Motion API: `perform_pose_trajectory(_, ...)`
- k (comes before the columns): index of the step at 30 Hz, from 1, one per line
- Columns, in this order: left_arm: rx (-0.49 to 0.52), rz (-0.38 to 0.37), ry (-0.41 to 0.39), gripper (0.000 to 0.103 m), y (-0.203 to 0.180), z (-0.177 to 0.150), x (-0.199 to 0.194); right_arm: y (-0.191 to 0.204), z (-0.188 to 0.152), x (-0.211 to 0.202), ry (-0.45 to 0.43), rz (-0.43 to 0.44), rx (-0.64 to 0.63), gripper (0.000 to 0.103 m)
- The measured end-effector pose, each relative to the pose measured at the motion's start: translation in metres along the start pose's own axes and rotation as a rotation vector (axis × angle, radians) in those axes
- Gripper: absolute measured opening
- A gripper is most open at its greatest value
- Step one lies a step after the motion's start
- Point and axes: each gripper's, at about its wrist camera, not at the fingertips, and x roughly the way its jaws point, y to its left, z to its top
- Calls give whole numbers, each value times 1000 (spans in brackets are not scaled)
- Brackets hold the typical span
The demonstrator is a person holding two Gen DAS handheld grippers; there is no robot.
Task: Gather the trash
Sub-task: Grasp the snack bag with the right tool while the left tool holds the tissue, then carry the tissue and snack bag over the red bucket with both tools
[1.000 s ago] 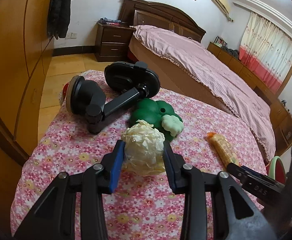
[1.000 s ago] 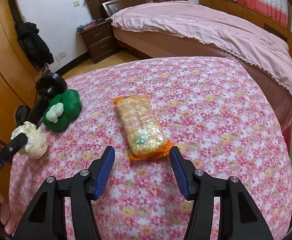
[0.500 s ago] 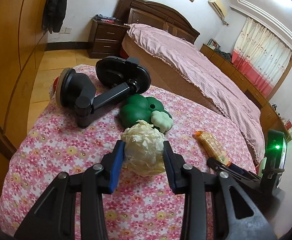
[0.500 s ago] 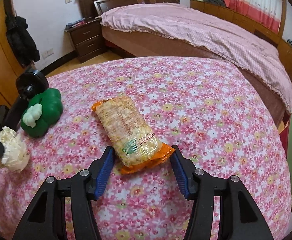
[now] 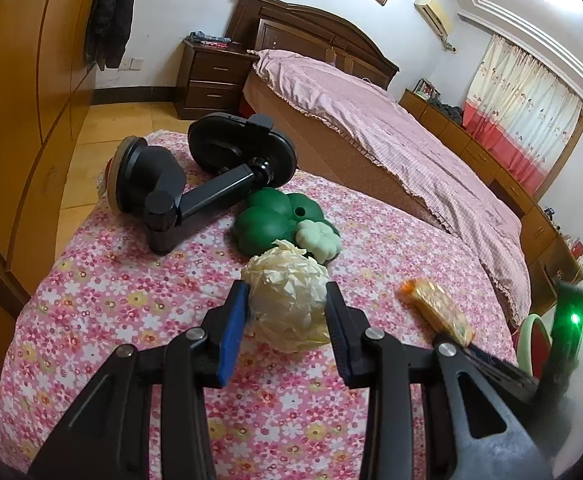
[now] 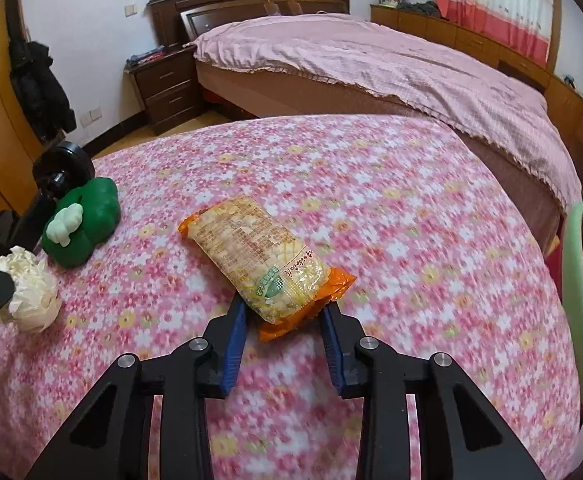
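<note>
Crumpled paper ball (image 5: 287, 300) sits on floral tablecloth (image 5: 131, 292), clamped between left gripper (image 5: 287, 312) pads. Green toy (image 5: 279, 220) just behind it. Snack packet (image 6: 259, 260) lies mid-table, near end gripped by right gripper (image 6: 283, 320).

— Where is there room on the bench (image 6: 411, 208)?

— Its right half and near edge lie bare; a gripper could pass there freely.

— And the left side?

— Crowded. The black holder (image 5: 211, 184) sprawls across the far left corner, the green toy (image 5: 275, 220) touches its arm, and the paper ball (image 5: 287, 304) sits just before the toy. The wrapper (image 6: 259, 260) lies mid-bench, well apart from them.
</note>
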Motion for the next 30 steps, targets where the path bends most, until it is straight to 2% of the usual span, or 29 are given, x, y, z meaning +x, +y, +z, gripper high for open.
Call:
perform_pose_trajectory(5, 15, 3, -18, 39, -7, -2, -2, -18, -19, -25, -8, 40, 65, 35)
perform_pose_trajectory(13, 91, -2, -37, 39, -32, -6, -15, -54, -53, -59, -9, 95, 186, 35)
perform_pose_trajectory(30, 212, -93, -9, 39, -118, -34, -55, -127, -75, -127, -132, 130, 337, 35)
